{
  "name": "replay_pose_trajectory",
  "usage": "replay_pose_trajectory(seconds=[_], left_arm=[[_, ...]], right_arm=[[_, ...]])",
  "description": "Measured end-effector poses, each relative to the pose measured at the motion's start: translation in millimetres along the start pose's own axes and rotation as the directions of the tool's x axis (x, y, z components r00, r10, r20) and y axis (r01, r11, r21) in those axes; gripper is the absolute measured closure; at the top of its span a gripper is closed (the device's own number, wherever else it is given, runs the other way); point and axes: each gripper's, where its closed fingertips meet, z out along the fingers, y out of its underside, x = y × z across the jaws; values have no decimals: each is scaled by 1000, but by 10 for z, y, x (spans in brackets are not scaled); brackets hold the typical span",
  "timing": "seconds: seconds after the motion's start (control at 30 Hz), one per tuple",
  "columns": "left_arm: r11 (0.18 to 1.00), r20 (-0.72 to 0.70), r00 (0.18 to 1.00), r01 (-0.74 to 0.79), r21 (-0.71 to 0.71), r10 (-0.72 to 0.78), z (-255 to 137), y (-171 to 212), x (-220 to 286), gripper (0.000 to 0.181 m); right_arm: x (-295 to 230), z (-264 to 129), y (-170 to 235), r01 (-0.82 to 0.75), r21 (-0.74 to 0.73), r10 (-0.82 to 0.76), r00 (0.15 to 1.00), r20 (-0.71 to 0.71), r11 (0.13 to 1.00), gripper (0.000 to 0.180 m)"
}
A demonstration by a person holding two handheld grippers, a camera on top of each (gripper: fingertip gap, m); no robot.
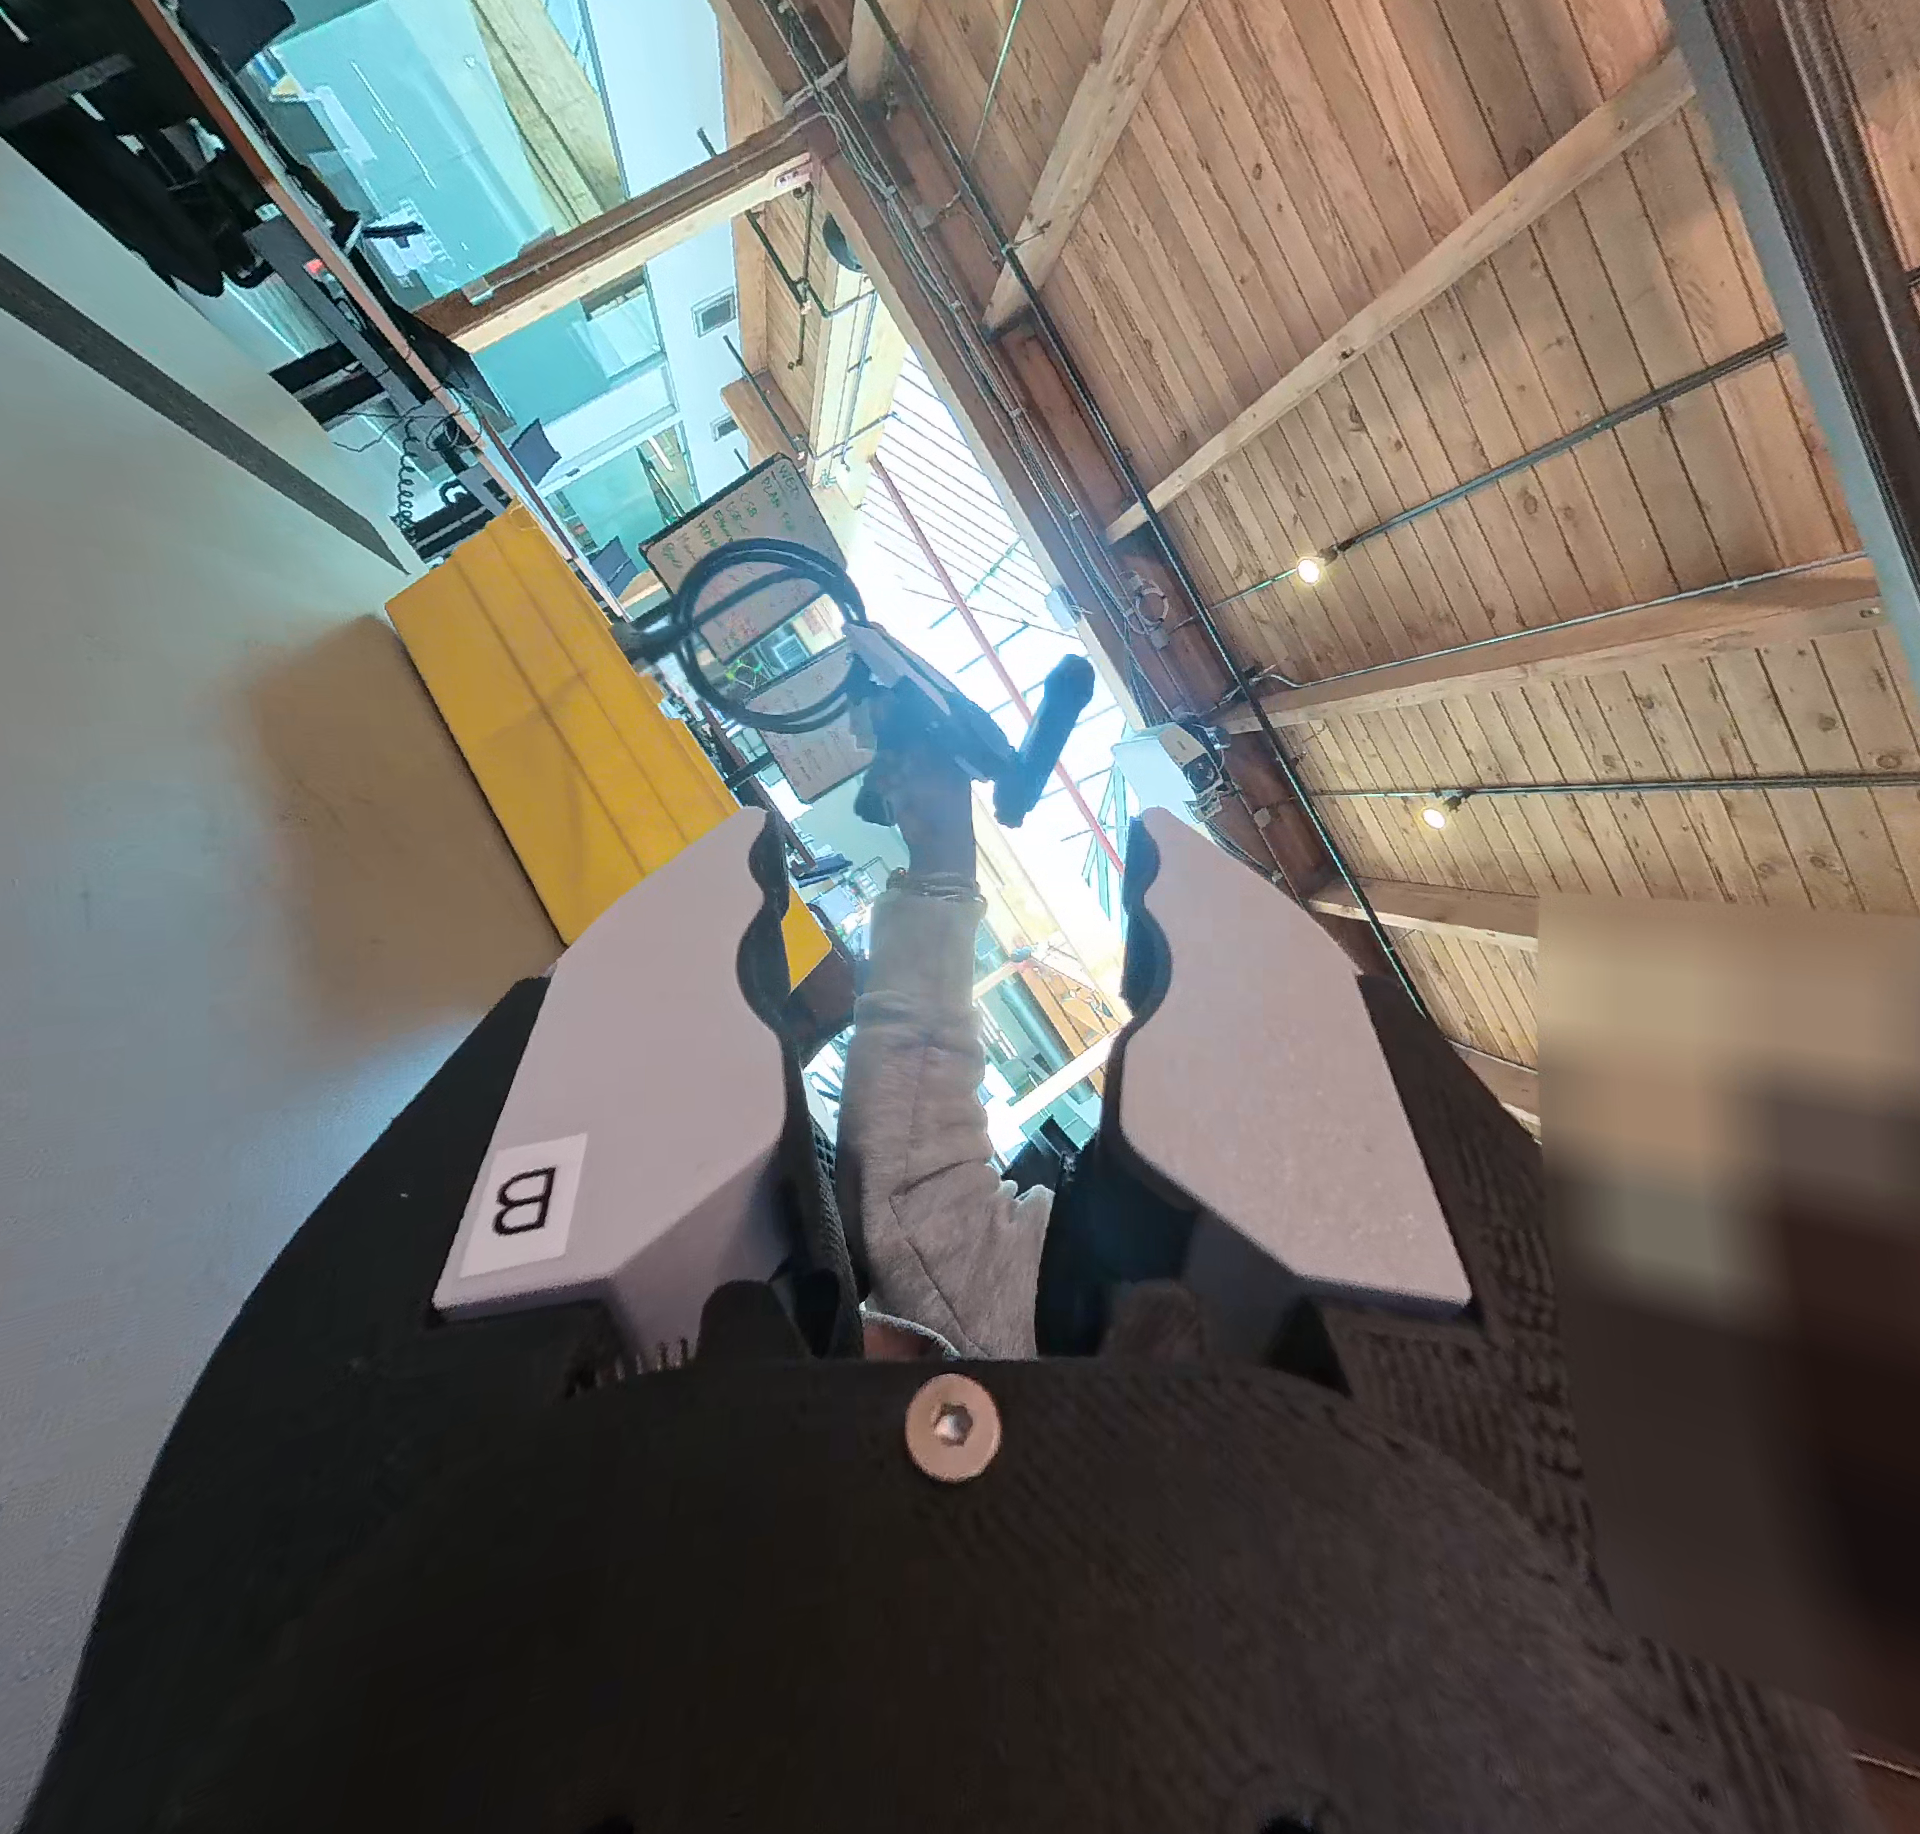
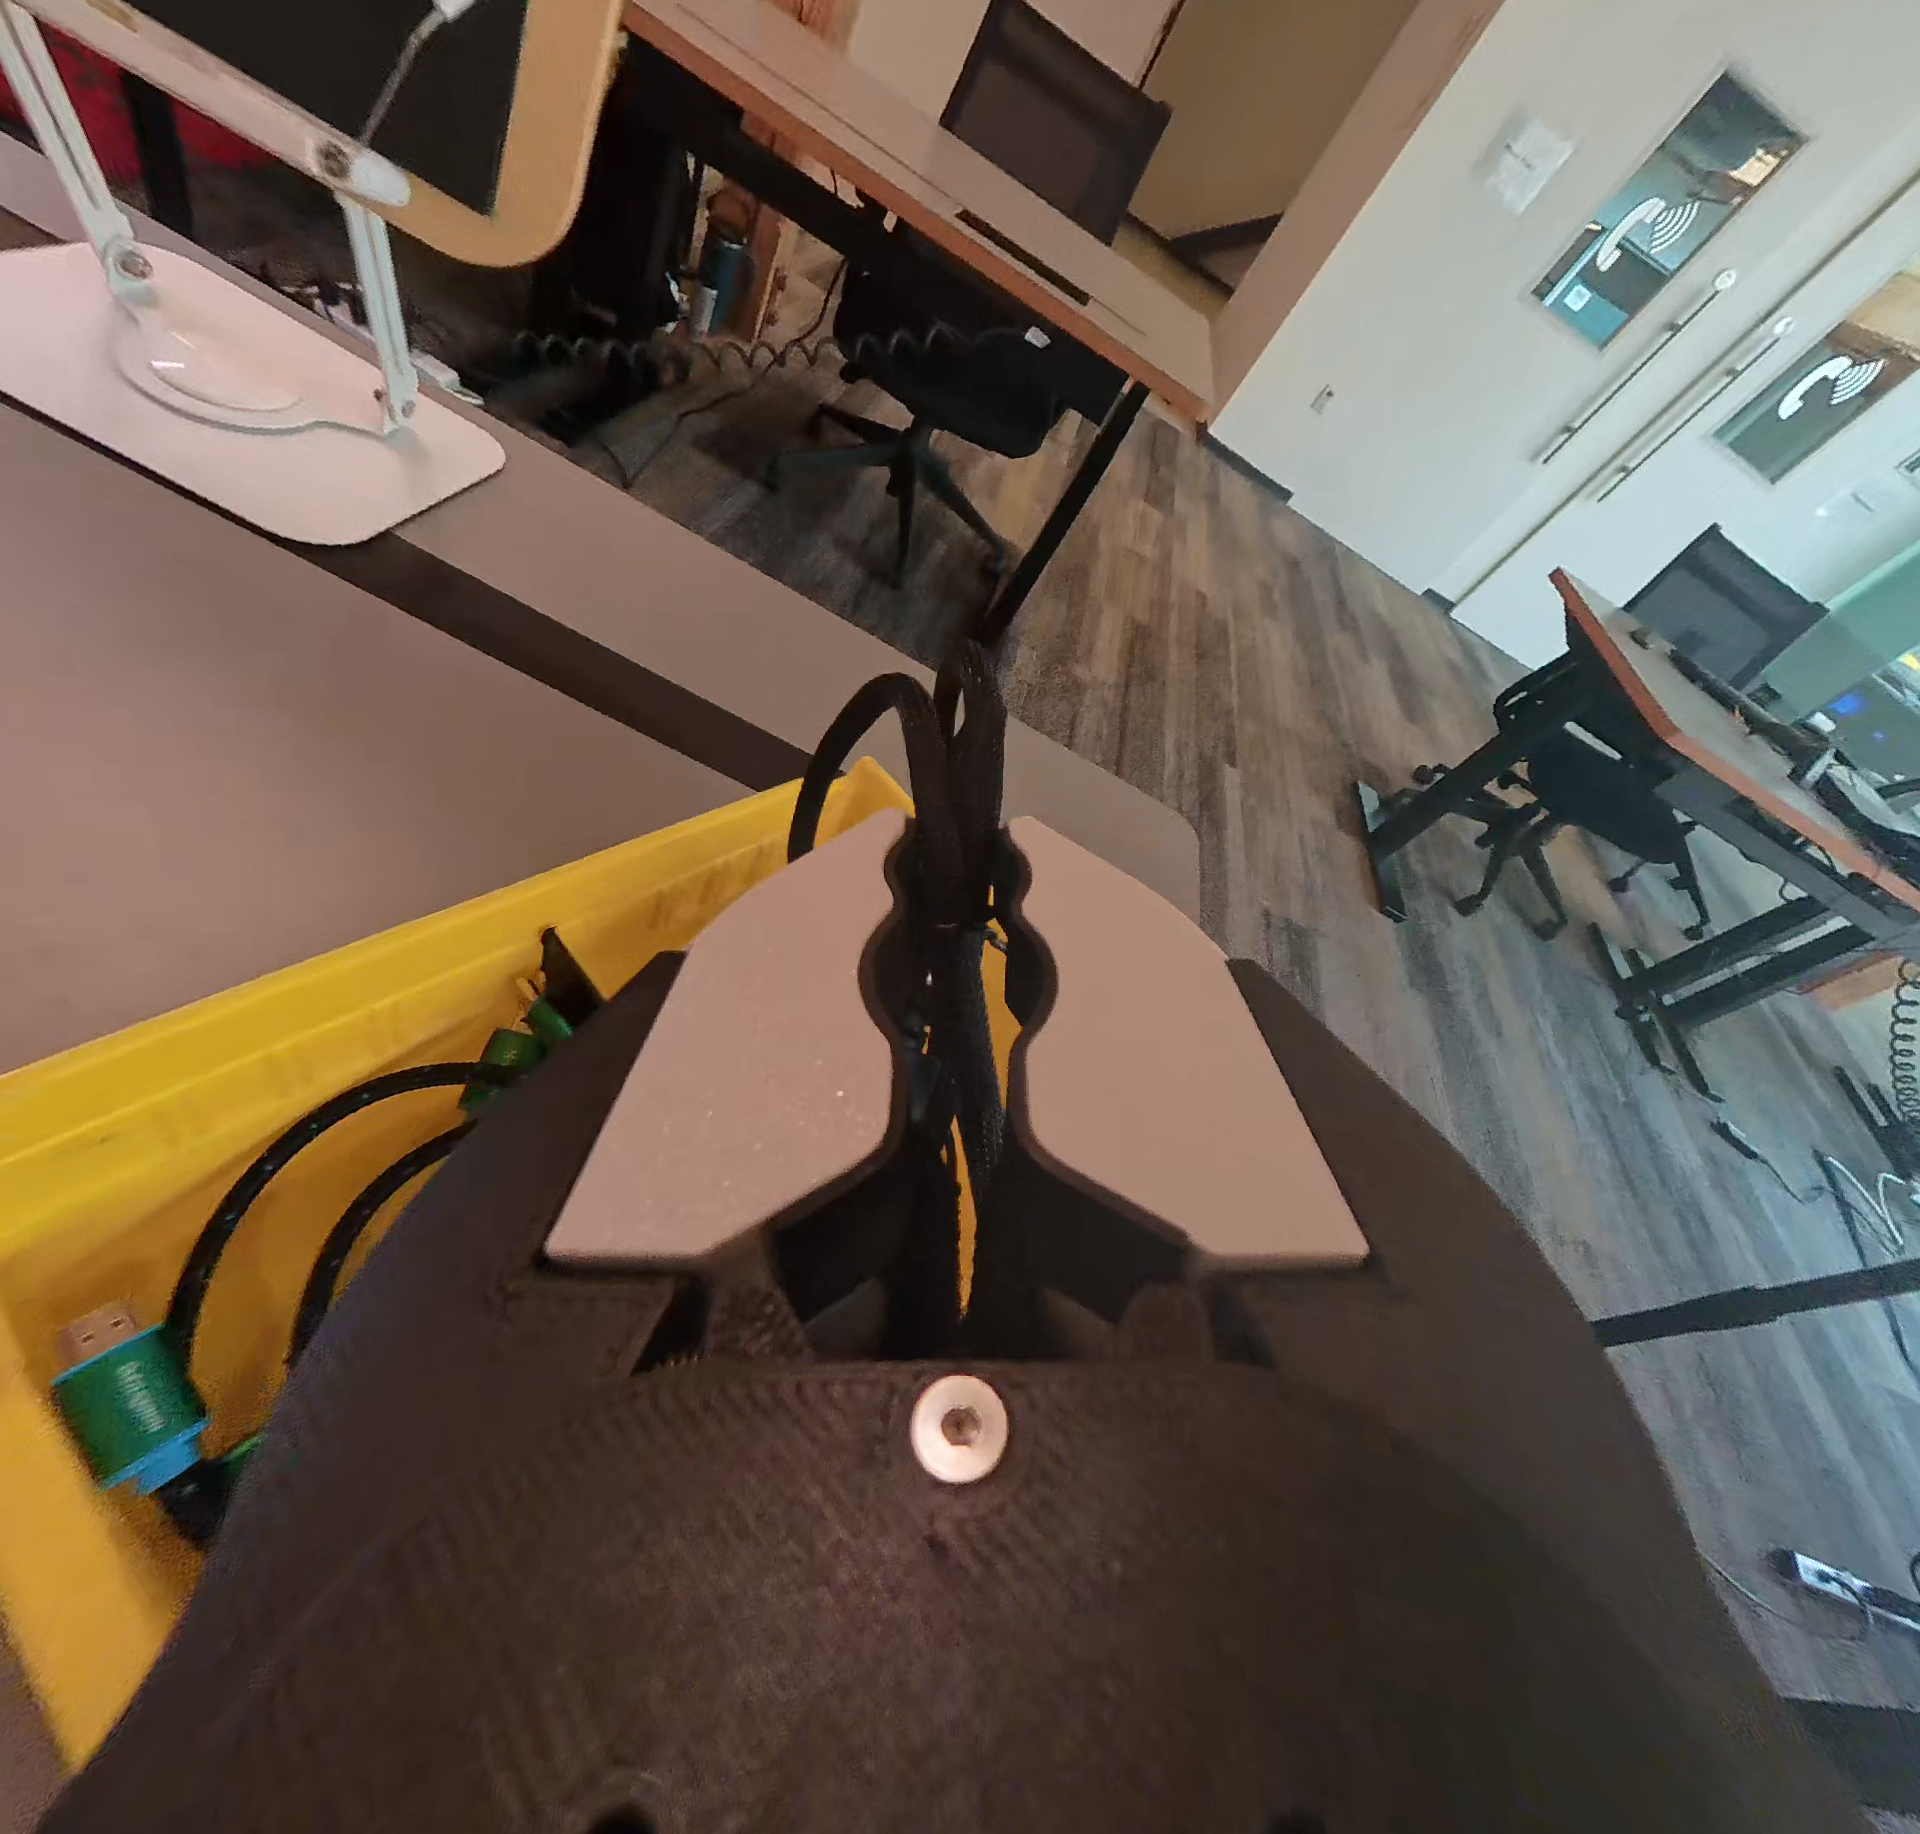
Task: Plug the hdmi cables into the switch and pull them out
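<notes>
My right gripper [image 2: 958, 834] is shut on a coiled black braided HDMI cable [image 2: 961, 735] and holds it above a yellow bin [image 2: 312, 1015]. A second black cable with a green and blue HDMI plug [image 2: 125, 1410] lies in that bin. My left gripper [image 1: 951, 839] is open and empty and points up toward the ceiling. Far off in the left wrist view I see the right gripper [image 1: 920, 709], held by a hand, with the cable coil [image 1: 764, 636] hanging from it. No switch shows in either view.
The yellow bin [image 1: 561, 714] stands on a grey table [image 2: 312, 745]. A white magnifier lamp [image 2: 239, 371] stands on a pale base at the table's far left. A grey sleeve [image 1: 925, 1078] runs between my left fingers. Desks and office chairs [image 2: 935, 402] stand on the floor beyond.
</notes>
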Motion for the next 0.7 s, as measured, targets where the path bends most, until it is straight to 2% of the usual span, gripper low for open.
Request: replay_pose_trajectory(seconds=[0.03, 0.17, 0.3, 0.43, 0.53, 0.6, 0.7], left_arm=[[1000, 0, 1000, 1, 1, -1, -1, -2, 1, 120], [1000, 2, 1000, 2, 3, -2, -6, -5, 1, 120], [1000, 0, 1000, 1, 2, -1, -7, -3, 7, 120], [1000, 3, 1000, 5, 0, -5, -9, 3, -2, 120], [1000, 4, 1000, 7, -2, -7, -9, 7, -4, 120], [1000, 4, 1000, 3, -3, -3, -11, 8, 0, 120], [1000, 5, 1000, -1, -3, 1, -13, 5, 1, 120]], right_arm=[[2, 61, 48, 2, -9, -2, 1000, -6, 1000, 166], [-32, 324, 357, -33, -109, 33, 999, 4, 994, 165], [129, 459, 738, -101, -226, 77, 991, -113, 969, 164], [172, 433, 1268, -212, -428, 168, 976, -138, 879, 164], [90, 329, 1710, -293, -617, 264, 954, -141, 730, 156], [31, 259, 1788, -327, -655, 333, 935, -119, 681, 145], [140, 103, 1594, -383, -582, 382, 915, -132, 717, 131]])
